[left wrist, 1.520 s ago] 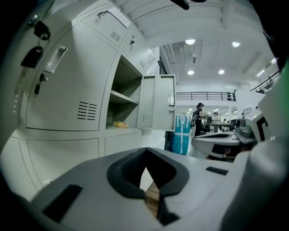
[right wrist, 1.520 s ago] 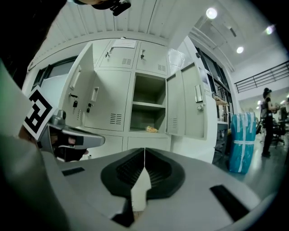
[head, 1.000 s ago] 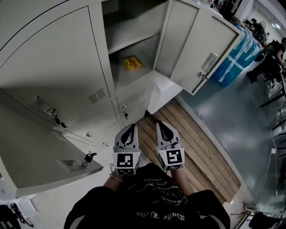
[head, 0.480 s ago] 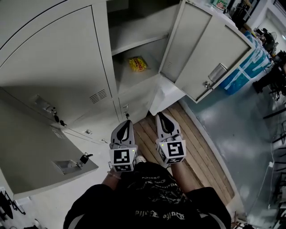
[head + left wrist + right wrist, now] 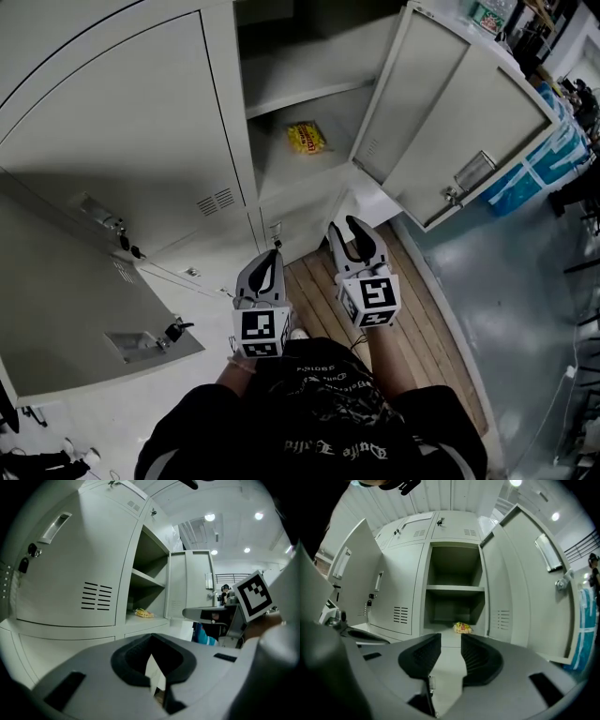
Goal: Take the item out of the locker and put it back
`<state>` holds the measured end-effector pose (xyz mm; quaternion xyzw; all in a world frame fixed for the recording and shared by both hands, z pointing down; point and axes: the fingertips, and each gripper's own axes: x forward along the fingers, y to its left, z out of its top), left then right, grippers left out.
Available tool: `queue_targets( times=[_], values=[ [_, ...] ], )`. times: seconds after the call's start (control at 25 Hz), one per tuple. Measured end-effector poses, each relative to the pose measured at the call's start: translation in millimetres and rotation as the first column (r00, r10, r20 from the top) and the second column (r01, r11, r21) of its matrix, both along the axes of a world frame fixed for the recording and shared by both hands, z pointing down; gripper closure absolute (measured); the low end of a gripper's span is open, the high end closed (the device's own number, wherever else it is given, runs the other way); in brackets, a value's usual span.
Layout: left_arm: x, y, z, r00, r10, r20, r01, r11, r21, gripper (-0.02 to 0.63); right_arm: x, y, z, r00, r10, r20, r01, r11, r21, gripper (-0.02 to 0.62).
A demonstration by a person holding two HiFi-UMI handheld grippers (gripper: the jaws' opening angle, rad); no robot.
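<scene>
A yellow snack packet (image 5: 307, 138) lies on the floor of the open locker compartment (image 5: 281, 159), under an inner shelf (image 5: 300, 89). The same packet (image 5: 462, 628) shows straight ahead in the right gripper view, and small (image 5: 144, 613) in the left gripper view. My right gripper (image 5: 352, 228) is held in front of the locker, well short of the packet. Its jaws are opening and nothing is between them (image 5: 450, 637). My left gripper (image 5: 269, 255) hangs lower and to the left, its tips together and empty (image 5: 151, 636).
The compartment's door (image 5: 450, 122) stands open to the right. Another locker door (image 5: 84, 309) with a padlock (image 5: 173, 330) juts out at the lower left. Wooden planks (image 5: 319, 291) cover the floor below the grippers. A blue panel (image 5: 553, 159) stands at the far right.
The right gripper has moved forward towards the open locker and its jaws have parted. The left gripper has hardly moved. The head view has shifted, so the locker sits further right.
</scene>
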<state>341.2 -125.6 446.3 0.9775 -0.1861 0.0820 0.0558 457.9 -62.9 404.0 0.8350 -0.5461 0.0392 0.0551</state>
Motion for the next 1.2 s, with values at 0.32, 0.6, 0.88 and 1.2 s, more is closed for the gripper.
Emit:
queue_targets(
  times=[0.32,0.6,0.88,1.2],
  values=[
    [-0.3,-12.6,-2.3,0.999,-0.05,0.006,0.05,0.999,0.008,0.6,23.2,-38.9,-13.3,0.996,-0.077,-0.044,0.076,0.997,-0.017,0.434],
    [-5.7,-24.9,-0.5,0.994,-0.107,0.02,0.107,0.994,0.008,0.6,40.8,-76.7,-17.5,0.991,-0.125,-0.043,0.123,0.991,-0.059,0.426],
    [-11.4,-30.7,8.0,0.986,-0.165,0.033,0.165,0.986,-0.018,0.6,53.4,-118.9,-11.8,0.976,-0.19,-0.109,0.172,0.972,-0.159,0.42],
    [-14.5,-39.3,12.2,0.98,-0.189,0.058,0.188,0.982,0.015,0.6,67.9,-155.5,8.5,0.959,-0.229,-0.165,0.176,0.943,-0.281,0.416]
  ],
)
